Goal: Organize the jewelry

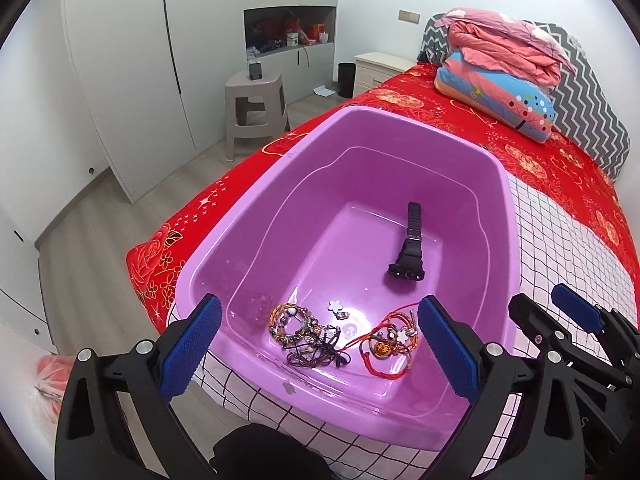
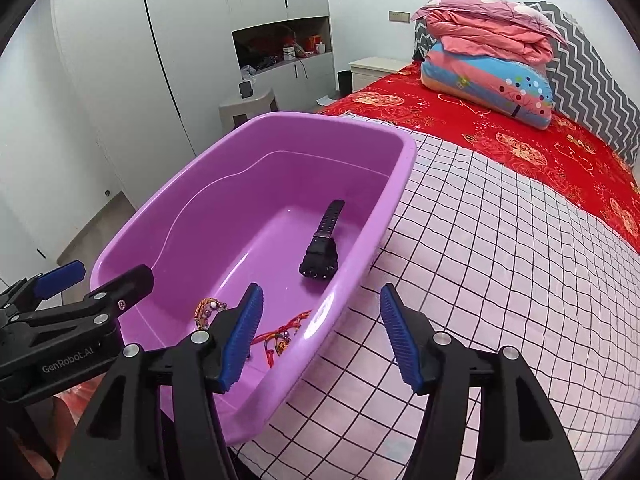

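your right wrist view: left blue pad (image 2: 242, 334) covers most of the bracelets (image 2: 280, 340). purple tub (image 2: 400, 168) near wall cut off at 6 o'clock behind the fingers. wardrobe niche (image 1: 290, 32) at 12 o'clock: contents too small to tell.

The right gripper (image 2: 320, 336) hangs with jaws apart and empty over the near rim of the purple tub (image 2: 256, 132), where a black watch (image 2: 322, 252) and tangled bracelets (image 2: 276, 338) lie, the left gripper (image 2: 96, 280) just beside
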Tool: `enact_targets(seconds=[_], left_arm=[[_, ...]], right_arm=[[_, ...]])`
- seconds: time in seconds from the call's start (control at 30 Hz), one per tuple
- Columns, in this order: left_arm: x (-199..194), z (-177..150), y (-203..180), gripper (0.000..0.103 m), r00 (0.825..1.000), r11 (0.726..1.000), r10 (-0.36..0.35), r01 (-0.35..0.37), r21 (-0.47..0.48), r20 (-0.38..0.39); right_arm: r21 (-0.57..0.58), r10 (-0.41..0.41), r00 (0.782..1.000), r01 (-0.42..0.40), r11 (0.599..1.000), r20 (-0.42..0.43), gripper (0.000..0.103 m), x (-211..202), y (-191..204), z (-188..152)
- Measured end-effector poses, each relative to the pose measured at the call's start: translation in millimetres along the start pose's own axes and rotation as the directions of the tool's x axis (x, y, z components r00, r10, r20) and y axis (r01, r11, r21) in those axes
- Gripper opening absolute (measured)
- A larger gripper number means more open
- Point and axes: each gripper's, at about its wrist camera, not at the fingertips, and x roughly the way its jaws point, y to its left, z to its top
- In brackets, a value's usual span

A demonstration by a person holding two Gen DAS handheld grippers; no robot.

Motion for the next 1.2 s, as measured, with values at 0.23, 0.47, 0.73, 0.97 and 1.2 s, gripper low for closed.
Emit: enact_targets(seconds=[0.23, 0.47, 0.73, 0.97, 1.2], left_arm=[[-7, -2, -3, 0.097, 1.000, 1.000, -0.005, 0.005, 0.009, 0.003], [-14, -3, 0, 0.097, 1.000, 1.000, 0.001, -0.001, 0.002, 0.014], [-21, -2, 3, 0.097, 1.000, 1.000, 0.007, -0.007, -0.003, 0.029], [-23, -1, 5, 0.097, 0.999, 1.000, 0.012, -0.012, -0.007, 0.035], [-23, -1, 6, 0.097, 0.999, 1.000, 0.011, -0.010, -0.009, 0.036]], right_arm=[[0.002, -0.001, 1.000, 0.001, 1.000, -0.012, 0.060, -7, -1, 0], [-0.008, -0.010, 1.000, 0.010, 1.000, -0.001, 0.060, -14, 1, -1], [-0.023, -0.022, 1.000, 0.022, 0.999, 0.014, 0.060, -21, 8, -1], [-0.025, -0.030, 0.999, 0.030, 0.999, 0.012, 0.060, -21, 7, 0], [-0.026, -0.029, 0.999, 0.030, 0.999, 0.012, 0.060, -21, 7, 0]])
